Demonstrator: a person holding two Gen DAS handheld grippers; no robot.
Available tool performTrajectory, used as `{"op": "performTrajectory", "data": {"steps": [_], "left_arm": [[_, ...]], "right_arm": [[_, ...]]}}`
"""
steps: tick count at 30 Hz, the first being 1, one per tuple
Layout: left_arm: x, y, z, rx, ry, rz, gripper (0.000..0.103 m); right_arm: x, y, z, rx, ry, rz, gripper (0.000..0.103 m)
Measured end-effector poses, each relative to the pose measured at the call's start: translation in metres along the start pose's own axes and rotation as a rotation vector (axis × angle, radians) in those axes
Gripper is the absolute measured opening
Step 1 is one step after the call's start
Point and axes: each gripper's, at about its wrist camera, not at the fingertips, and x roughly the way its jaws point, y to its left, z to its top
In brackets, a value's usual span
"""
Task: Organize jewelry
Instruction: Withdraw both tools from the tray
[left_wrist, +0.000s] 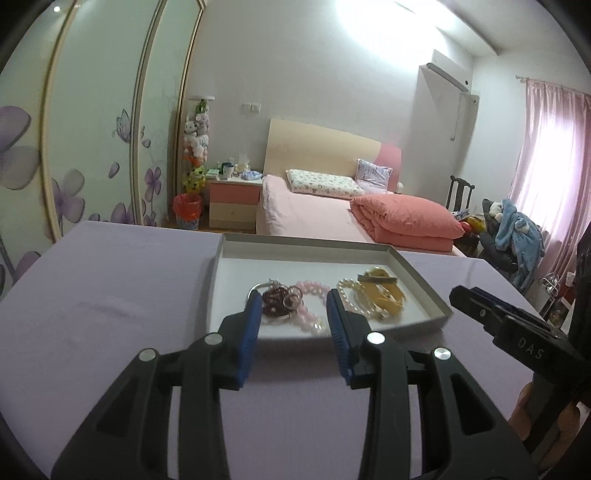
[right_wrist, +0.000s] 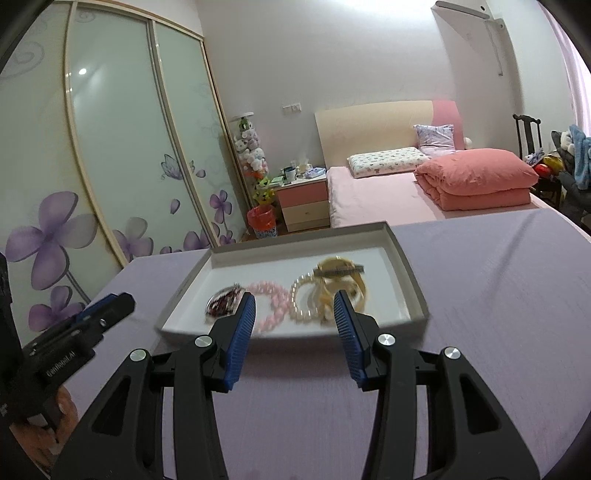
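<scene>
A shallow grey-rimmed white tray (left_wrist: 220, 258) (right_wrist: 406, 266) lies on the lilac tablecloth (left_wrist: 110, 295). Side by side in it are a dark red beaded piece with a silver ring (left_wrist: 275, 306) (right_wrist: 223, 304), a pink bead bracelet (left_wrist: 312, 288) (right_wrist: 271, 295), a pearl bracelet (left_wrist: 351, 297) (right_wrist: 301, 304) and a yellow band (left_wrist: 386, 295) (right_wrist: 345, 280) with a dark clip (left_wrist: 378, 279) (right_wrist: 340, 271) across it. My left gripper (left_wrist: 293, 299) (right_wrist: 120, 302) hovers open at the tray's near left edge. My right gripper (right_wrist: 295, 297) (left_wrist: 458, 295) hovers open at its near right edge. Neither holds anything.
The table's far edge runs just behind the tray. Beyond it are a pink bed (left_wrist: 314, 210), a nightstand (left_wrist: 232, 199), a red bin (left_wrist: 188, 210) and a flower-printed sliding wardrobe (right_wrist: 110, 147). A hand (right_wrist: 40, 432) grips the left tool's handle.
</scene>
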Motion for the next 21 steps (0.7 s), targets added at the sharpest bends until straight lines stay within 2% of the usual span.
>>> {"op": "performTrajectory", "data": {"steps": [6, 12, 18, 20, 21], "left_arm": [[-0.061, -0.006, -0.025, 0.023, -0.049, 0.031, 0.043], [-0.096, -0.012, -0.046, 0.039, -0.09, 0.074, 0.053], [-0.114, -0.012, -0.06, 0.017, -0.106, 0.09, 0.07], [-0.116, -0.01, -0.061, 0.011, -0.108, 0.092, 0.079], [-0.118, -0.01, -0.062, 0.01, -0.11, 0.096, 0.08]], "right_arm": [[-0.045, 0.003, -0.024, 0.006, -0.005, -0.023, 0.046], [-0.077, 0.02, -0.046, -0.042, -0.033, -0.04, 0.051], [-0.091, 0.037, -0.058, -0.118, -0.076, -0.07, 0.067], [-0.093, 0.041, -0.059, -0.135, -0.089, -0.076, 0.077], [-0.094, 0.042, -0.06, -0.14, -0.095, -0.077, 0.079]]}}
